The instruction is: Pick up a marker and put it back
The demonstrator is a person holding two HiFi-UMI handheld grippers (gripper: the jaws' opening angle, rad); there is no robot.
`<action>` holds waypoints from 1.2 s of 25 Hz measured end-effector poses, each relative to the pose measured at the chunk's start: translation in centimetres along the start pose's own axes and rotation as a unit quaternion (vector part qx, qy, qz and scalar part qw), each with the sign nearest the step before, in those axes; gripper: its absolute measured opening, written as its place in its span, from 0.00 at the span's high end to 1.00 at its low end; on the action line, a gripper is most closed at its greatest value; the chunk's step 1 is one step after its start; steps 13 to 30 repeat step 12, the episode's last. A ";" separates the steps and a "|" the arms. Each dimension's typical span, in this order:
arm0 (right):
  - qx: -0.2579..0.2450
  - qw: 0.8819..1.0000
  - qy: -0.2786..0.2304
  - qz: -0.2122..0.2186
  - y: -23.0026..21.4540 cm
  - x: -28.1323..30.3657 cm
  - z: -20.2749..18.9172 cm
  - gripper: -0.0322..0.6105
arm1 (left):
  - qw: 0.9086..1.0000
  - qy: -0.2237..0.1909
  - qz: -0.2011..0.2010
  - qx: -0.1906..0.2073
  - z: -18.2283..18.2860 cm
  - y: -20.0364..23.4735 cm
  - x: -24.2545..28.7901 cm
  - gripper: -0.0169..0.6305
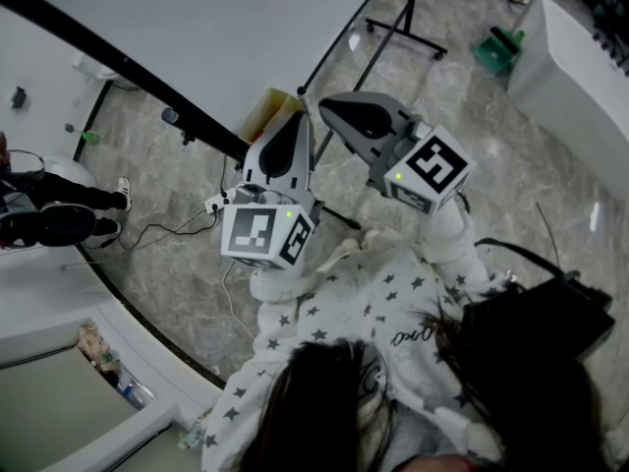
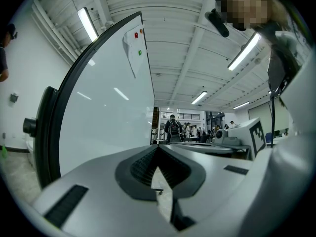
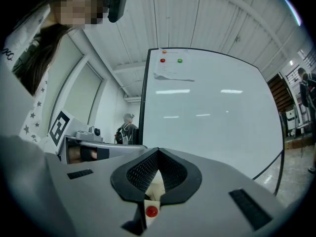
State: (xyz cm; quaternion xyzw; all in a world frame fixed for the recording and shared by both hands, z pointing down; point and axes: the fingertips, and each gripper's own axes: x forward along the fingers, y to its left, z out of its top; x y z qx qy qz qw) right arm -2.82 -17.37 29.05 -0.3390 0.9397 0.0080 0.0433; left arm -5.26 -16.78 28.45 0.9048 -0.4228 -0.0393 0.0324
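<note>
**head view**
- left gripper [image 1: 298, 118]: in my left hand, held level, nose toward the lower edge of the whiteboard [image 1: 197, 28]; its marker cube faces up at me.
- right gripper [image 1: 332, 106]: just beside the left one, nose angled in toward it (touching or not, I can't say from above).
- sleeves [image 1: 334, 313]: white with dark stars, both arms stretched forward.
- floor [image 1: 442, 77]: grey marbled tile; a thin cable [image 1: 162, 229] trails across it on my left.
- marker: I cannot pick it out from up here.

**left gripper view**
- left gripper [image 2: 158, 148]: tips pressed together, nothing between the pads; floor shows through the slot behind them.
- whiteboard [image 2: 108, 98]: close on the left, upright, dark frame, with small magnets [image 2: 136, 35] near its top corner.
- right gripper [image 2: 256, 135]: its cube sits off to the right, level with mine.
- people [image 2: 173, 127]: a small group standing far down the hall.

**right gripper view**
- right gripper [image 3: 157, 153]: jaws closed tip to tip, holding nothing.
- red dot [image 3: 151, 212]: small and round, low in the slot behind the pads (cap end or button, I can't tell which).
- whiteboard [image 3: 212, 112]: fills the middle and right, bare except for a paper sheet [image 3: 170, 75] under the magnets.
- left gripper [image 3: 60, 127]: its cube is at the left edge.
- marker: I cannot place it here either.
</note>
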 end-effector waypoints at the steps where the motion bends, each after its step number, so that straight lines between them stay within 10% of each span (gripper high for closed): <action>1: 0.000 1.000 0.000 0.000 0.0 0.0 0.0 0.94 | 1.000 0.000 0.000 0.000 0.0 0.0 0.0 0.97; 30: -0.001 1.000 0.004 -0.002 -0.2 0.0 -0.1 0.94 | 1.000 0.001 -0.005 0.001 -0.3 -0.1 0.1 0.97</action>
